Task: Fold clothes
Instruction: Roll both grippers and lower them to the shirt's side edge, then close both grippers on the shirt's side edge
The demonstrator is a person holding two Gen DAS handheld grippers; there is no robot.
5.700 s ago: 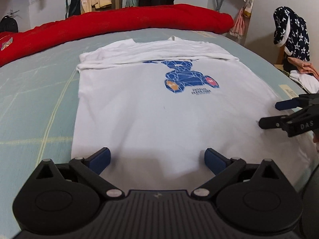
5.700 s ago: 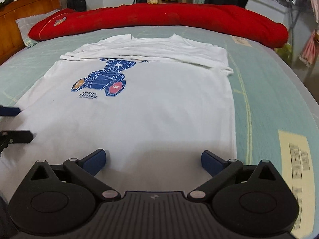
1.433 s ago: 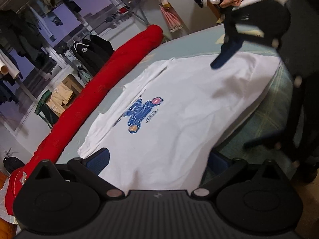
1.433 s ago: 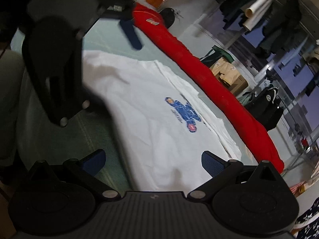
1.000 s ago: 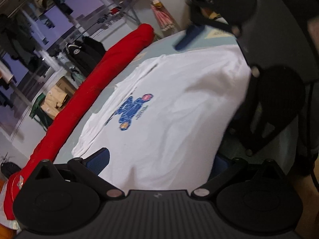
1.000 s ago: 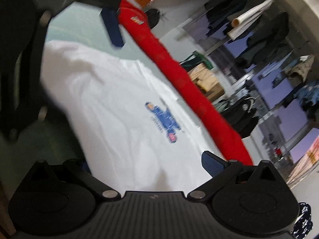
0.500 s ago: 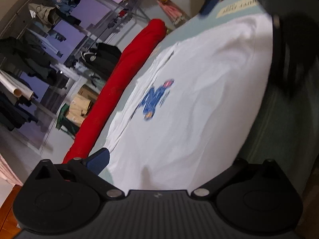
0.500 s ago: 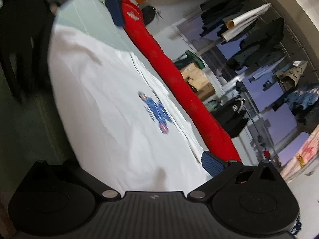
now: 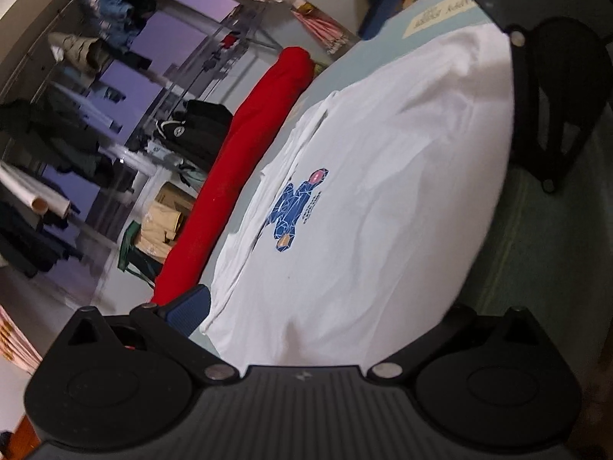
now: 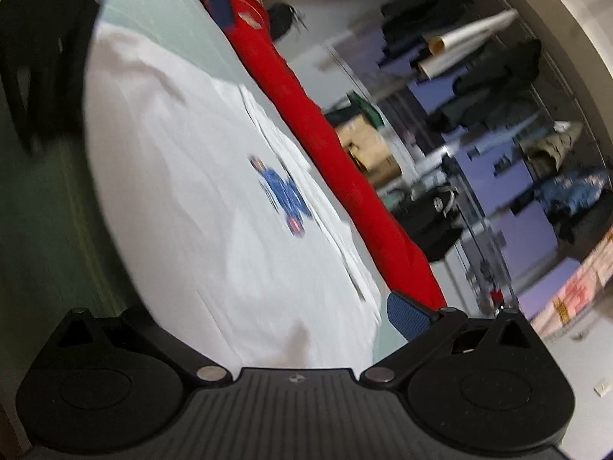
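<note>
A white T-shirt (image 9: 383,191) with a blue bear print (image 9: 297,211) lies flat on the pale green bed, its sleeves folded across the top. My left gripper (image 9: 325,308) is rolled on its side at the shirt's bottom hem and is open. The hem lies between its spread fingers, with one blue pad (image 9: 191,306) showing and the other hidden at the cloth's edge. My right gripper (image 10: 268,318) is open in the same way at the other end of the hem, over the same T-shirt (image 10: 184,176). Neither is closed on the cloth.
A long red rolled quilt (image 9: 237,176) runs along the far side of the bed. Behind it are clothes racks, dark bags and a cardboard box (image 10: 367,149). The bed's green front edge (image 9: 528,230) drops away beside the hem. Each tool's black housing (image 9: 551,88) shows in the other's view.
Both grippers have dropped from above the shirt to its bottom hem and rolled sideways. In the last half second they slid a little further onto the cloth, still open.
</note>
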